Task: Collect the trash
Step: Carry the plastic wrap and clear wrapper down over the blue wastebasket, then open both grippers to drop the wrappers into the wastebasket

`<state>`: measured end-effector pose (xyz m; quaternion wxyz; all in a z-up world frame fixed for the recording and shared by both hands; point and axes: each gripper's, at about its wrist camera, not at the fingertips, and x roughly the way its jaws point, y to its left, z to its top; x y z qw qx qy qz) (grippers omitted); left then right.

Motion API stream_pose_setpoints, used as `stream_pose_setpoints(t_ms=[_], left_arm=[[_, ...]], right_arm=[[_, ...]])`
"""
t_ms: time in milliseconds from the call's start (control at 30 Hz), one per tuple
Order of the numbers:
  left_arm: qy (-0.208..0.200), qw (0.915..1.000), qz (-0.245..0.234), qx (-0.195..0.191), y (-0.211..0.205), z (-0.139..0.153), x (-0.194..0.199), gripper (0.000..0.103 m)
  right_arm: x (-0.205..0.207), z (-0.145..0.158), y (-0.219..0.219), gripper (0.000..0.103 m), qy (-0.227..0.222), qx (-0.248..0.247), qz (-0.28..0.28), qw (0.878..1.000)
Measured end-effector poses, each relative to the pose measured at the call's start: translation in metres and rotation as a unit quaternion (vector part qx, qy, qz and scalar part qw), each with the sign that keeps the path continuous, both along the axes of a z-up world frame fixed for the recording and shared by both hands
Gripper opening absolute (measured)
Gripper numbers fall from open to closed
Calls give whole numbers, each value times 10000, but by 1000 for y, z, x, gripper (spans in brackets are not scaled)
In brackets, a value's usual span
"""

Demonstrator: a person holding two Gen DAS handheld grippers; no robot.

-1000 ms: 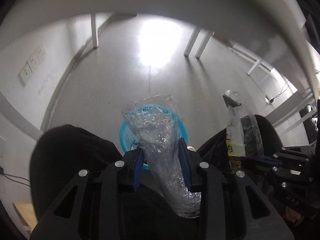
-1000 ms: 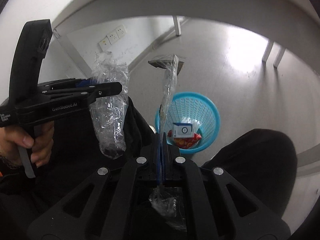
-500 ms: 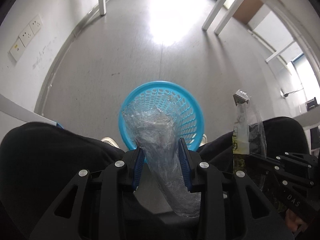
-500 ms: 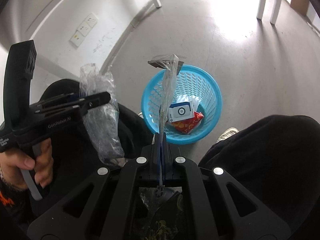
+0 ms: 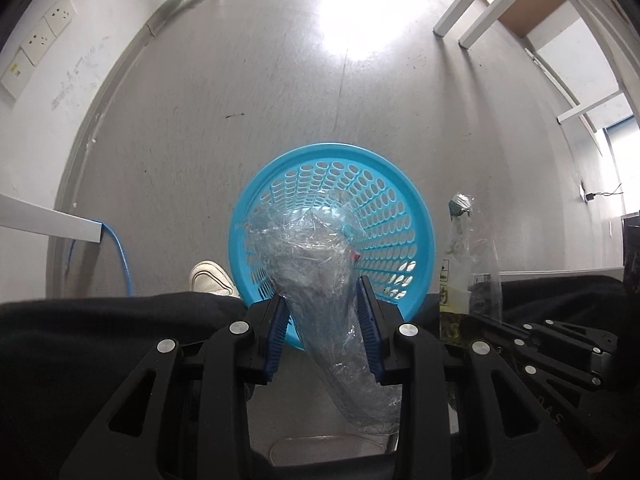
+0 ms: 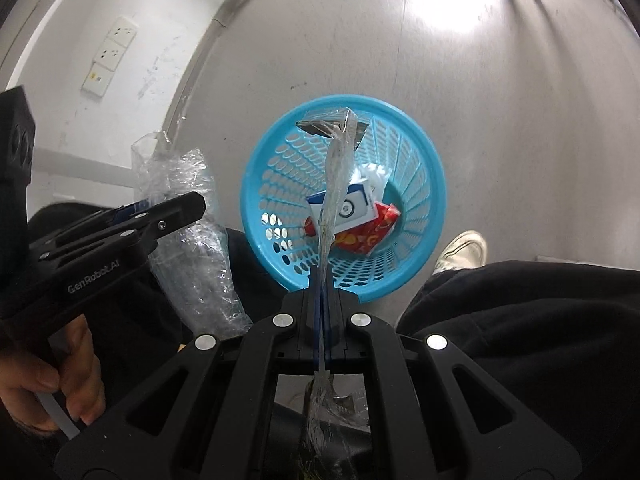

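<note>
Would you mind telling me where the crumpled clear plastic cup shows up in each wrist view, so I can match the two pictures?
Left wrist view: the crumpled clear plastic cup sits at centre, clamped between the left gripper pads, in front of the basket.
Right wrist view: the cup appears left of centre, beside the basket.
Shared landmark: the blue basket on the floor.

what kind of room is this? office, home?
Probably an office or lab room, not certain: bare grey floor, a row of wall sockets above the skirting, white table legs, and a blue plastic wastebasket on the floor.
</note>
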<state>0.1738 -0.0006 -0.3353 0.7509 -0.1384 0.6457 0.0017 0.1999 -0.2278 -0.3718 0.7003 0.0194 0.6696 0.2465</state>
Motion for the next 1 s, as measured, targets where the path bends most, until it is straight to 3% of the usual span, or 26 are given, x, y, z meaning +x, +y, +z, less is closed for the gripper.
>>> stream_pose_setpoints(t_ms=[433, 767, 867, 900, 933, 967, 1000], left_arm=[[465, 9973, -214, 521, -6, -51, 43, 33], [518, 9980, -108, 358, 0, -74, 67, 33], [458, 9983, -38, 347, 2, -74, 71, 43], [374, 9985, 24, 399, 5, -71, 73, 58], [271, 9989, 98, 367, 6, -68, 74, 65], [205, 9992, 172, 294, 9, -67, 74, 65], [181, 9993, 216, 245, 10, -66, 74, 65]], right_arm=[[52, -69, 13, 1, 606, -198, -388, 9972], [86, -113, 11, 1, 1035, 40, -1034, 9892], [89, -118, 12, 3, 1035, 30, -1037, 9892], [90, -119, 13, 4, 1069, 49, -1039, 9888], [91, -120, 13, 11, 1074, 40, -1046, 9887], [92, -120, 12, 24, 1066, 6, -1068, 9885], [93, -120, 12, 29, 1070, 2, -1101, 9881]])
